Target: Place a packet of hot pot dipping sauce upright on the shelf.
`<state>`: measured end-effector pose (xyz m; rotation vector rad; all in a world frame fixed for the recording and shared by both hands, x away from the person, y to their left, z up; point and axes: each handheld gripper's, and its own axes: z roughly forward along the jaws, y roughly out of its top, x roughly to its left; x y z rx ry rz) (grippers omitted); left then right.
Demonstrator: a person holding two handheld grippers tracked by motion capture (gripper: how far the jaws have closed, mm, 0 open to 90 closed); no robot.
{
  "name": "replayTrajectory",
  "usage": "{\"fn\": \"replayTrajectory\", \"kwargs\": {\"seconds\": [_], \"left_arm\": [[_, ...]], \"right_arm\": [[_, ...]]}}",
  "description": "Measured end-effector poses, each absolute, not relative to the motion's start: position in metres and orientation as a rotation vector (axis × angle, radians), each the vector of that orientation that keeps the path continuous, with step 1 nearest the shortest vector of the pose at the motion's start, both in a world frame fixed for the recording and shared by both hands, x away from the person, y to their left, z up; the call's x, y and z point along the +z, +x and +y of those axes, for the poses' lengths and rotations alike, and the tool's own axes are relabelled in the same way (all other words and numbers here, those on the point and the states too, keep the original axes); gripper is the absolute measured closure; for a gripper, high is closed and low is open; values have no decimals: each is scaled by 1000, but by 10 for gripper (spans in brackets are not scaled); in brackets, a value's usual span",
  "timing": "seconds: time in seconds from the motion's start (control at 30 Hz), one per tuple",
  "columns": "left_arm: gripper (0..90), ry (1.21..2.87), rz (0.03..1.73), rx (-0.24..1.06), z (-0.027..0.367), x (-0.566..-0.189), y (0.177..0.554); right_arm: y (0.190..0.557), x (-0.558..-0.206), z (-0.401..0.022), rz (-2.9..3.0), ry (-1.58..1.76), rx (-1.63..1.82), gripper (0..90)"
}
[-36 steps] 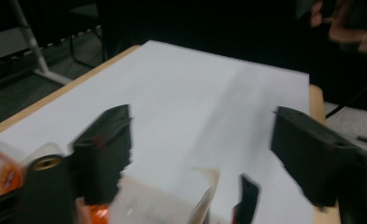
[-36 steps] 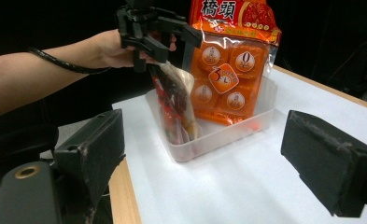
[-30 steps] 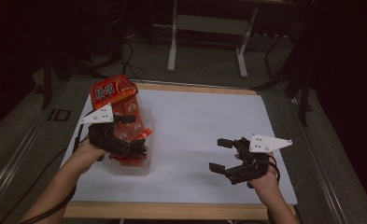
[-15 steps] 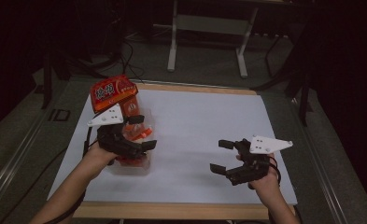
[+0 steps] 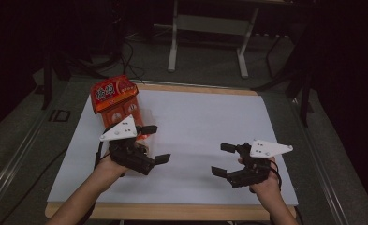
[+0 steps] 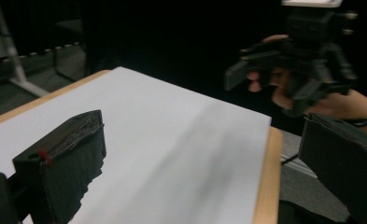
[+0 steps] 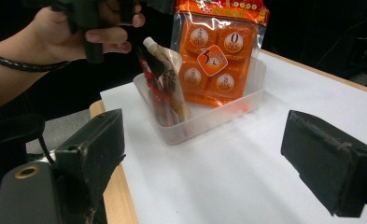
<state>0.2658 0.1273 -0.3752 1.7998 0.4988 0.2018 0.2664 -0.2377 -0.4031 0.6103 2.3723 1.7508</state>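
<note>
Nearest the table's front edge, right claw resting low over the white surface, jaws spread wide with nothing between them. A little farther in and well apart to the left, left claw also gaping wide and empty, raised over the near end of the clear tray. Seen from the right gripper view, the left hand hanging above and just beside the tray's near corner. Inside the tray, a slim spouted pouch leaning upright at the near end, and behind it the tall orange snack pack standing propped against the far wall. From the high view, the orange pack's top poking out beyond the left claw, with the tray mostly hidden under the gripper.

Likely trouble from here: both packets standing loosely, so a clumsy descent could nudge the pouch over or tip the orange pack out of the tray. Light plastic tray could also skid across the smooth paper if a jaw catches its rim. Glossy film prone to slipping from a shallow pinch. No steadying help from the right claw at that range.
</note>
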Motion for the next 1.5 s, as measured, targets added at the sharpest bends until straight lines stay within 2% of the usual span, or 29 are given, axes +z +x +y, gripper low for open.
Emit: {"fn": "replayTrajectory", "kwargs": {"seconds": [0.47,0.7,1.5], "left_arm": [[13,1835,454,222,111,-385,244],[13,1870,387,209,101,-402,230],[13,1937,396,99,85,-459,205]], "right_arm": [[266,-415,-240,2370,646,1744,134],[267,-427,-239,2379,661,1704,134],[273,-445,-239,2393,688,1647,134]]}}
